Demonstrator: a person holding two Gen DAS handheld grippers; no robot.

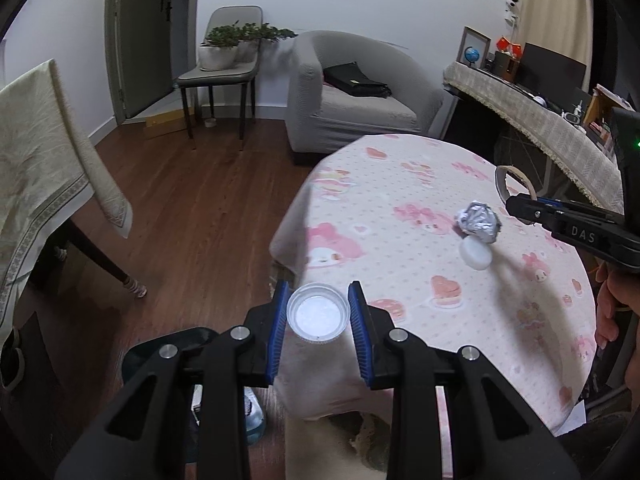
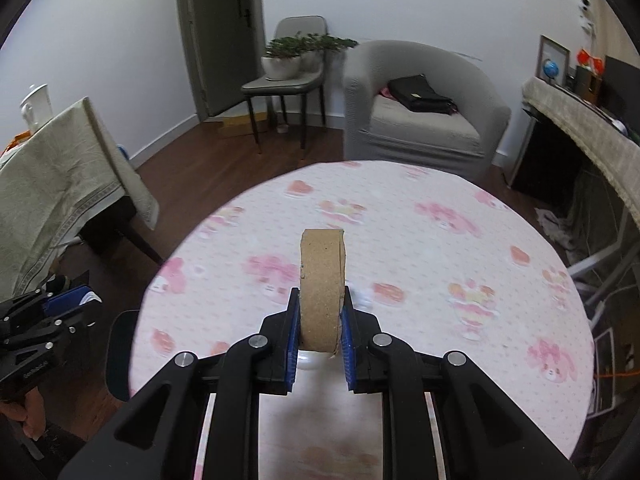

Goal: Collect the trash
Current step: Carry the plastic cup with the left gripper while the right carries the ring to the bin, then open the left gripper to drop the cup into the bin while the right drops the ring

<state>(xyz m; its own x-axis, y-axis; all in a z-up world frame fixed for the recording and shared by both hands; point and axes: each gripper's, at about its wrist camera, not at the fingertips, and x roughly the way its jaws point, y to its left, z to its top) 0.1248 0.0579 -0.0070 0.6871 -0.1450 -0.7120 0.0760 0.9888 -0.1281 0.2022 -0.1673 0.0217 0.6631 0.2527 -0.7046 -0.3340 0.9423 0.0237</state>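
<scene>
A small clear plastic cup (image 1: 316, 316) with a white bottom sits between the blue pads (image 1: 280, 320) of my left gripper (image 1: 318, 312), which is shut on it, over the near-left edge of the round table (image 1: 400, 200) with a pink patterned cloth. My right gripper (image 2: 320, 320) is shut on a brown cardboard ring (image 2: 322, 280), held upright above the table. The left wrist view shows that ring (image 1: 514, 182) at the right. A crumpled foil ball (image 1: 479, 222) and a white round piece (image 1: 475, 257) lie touching on the cloth. My left gripper (image 2: 76, 300) appears at the right wrist view's left edge.
A dark container (image 1: 172, 344) stands on the wooden floor left of the table, below my left gripper. A grey armchair (image 1: 352, 96) with a black bag, a chair with potted plants (image 1: 224, 64) and a cloth-covered table (image 1: 40, 160) ring the room. A hand (image 1: 612, 304) holds the right gripper.
</scene>
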